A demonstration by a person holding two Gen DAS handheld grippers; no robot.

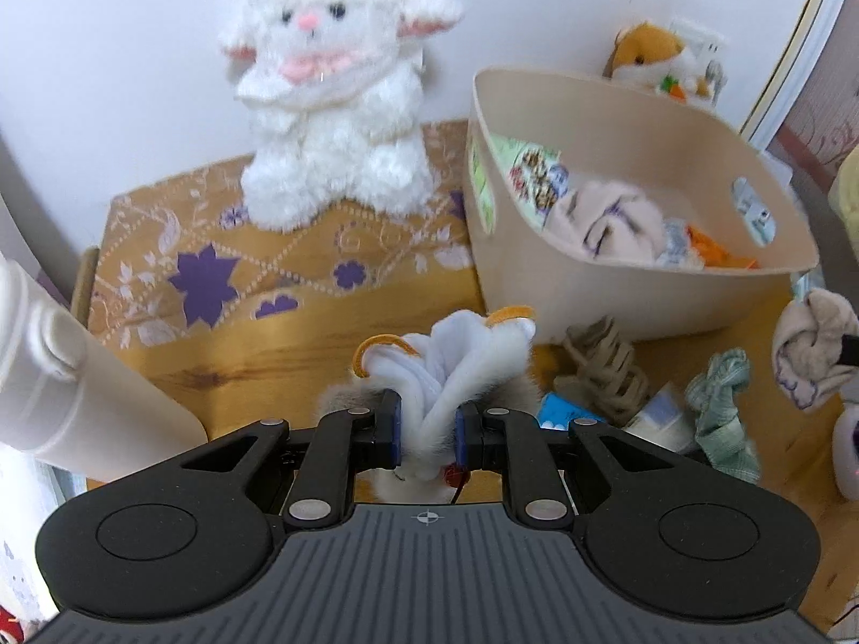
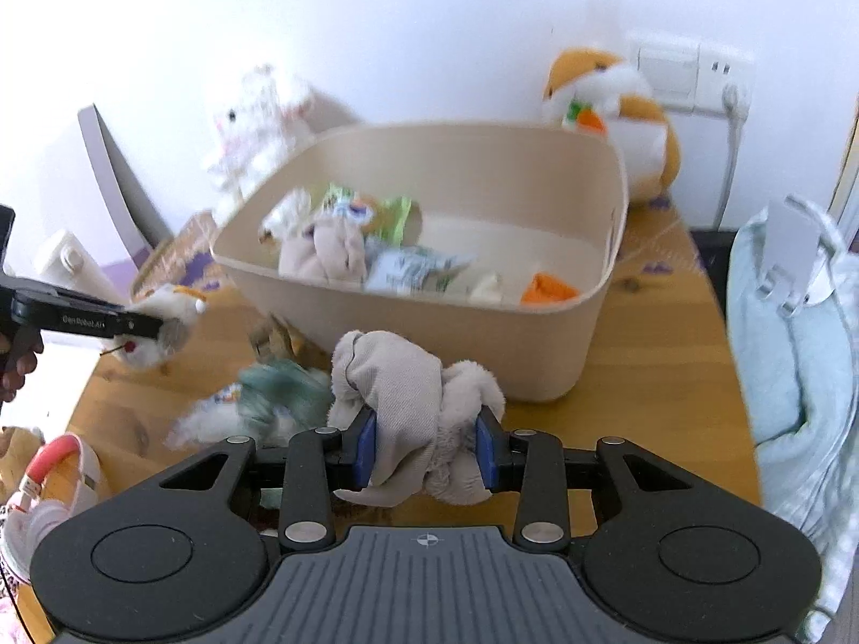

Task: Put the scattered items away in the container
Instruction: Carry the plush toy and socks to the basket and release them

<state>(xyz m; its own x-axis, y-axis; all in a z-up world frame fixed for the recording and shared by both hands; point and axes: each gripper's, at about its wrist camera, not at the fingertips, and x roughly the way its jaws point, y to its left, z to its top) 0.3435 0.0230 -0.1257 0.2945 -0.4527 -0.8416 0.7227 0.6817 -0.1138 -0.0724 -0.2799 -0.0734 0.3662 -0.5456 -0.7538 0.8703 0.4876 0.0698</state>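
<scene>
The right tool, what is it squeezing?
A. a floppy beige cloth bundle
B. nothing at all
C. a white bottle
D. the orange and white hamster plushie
A: in the right wrist view the right tool has its blue pads pressed on a floppy beige cloth bundle, just in front of the cream plastic tub.
</scene>
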